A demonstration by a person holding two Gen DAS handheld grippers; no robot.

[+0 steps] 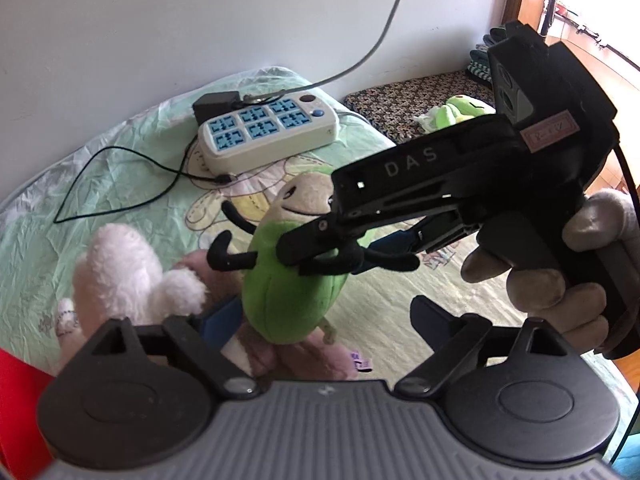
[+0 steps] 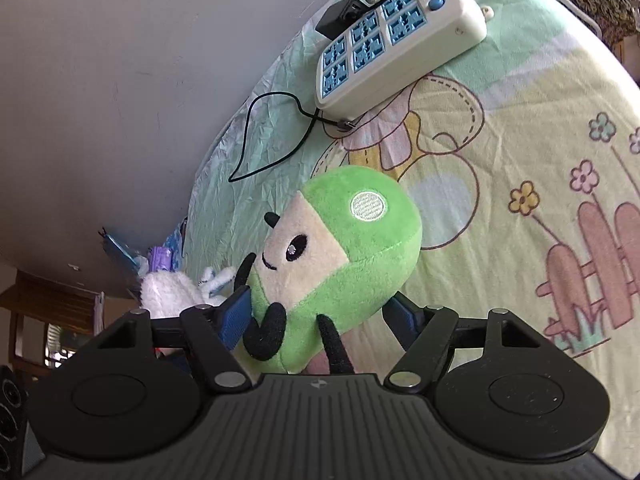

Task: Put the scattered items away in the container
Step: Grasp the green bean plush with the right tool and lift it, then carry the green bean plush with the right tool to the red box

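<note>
The right claw (image 2: 316, 320) is closing on the green plush toy (image 2: 340, 264), its blue pads (image 2: 236, 314) pressing against the toy's two sides, so the soft body is bulging up between them; gripping it around the middle is likely keeping the black limbs from slipping free. In the left wrist view that same right claw (image 1: 320, 248) is reaching in from the right, held by a gloved hand (image 1: 560, 268), and is holding the green plush toy (image 1: 292, 280) upright above the bed sheet (image 1: 120, 152). The left claw (image 1: 316, 328) is standing released, its pads wide apart below the toy and pressing on nothing, probably waiting to take the next item. A white fluffy toy (image 1: 128, 276) and a pink plush (image 1: 304, 356) are lying just beside it on the near left. Farther off, a power strip (image 1: 268, 130) is resting on the sheet with its black cable (image 1: 120, 184) trailing left. No container is showing clearly, though something red (image 1: 20, 408) is sitting at the near left edge.
</note>
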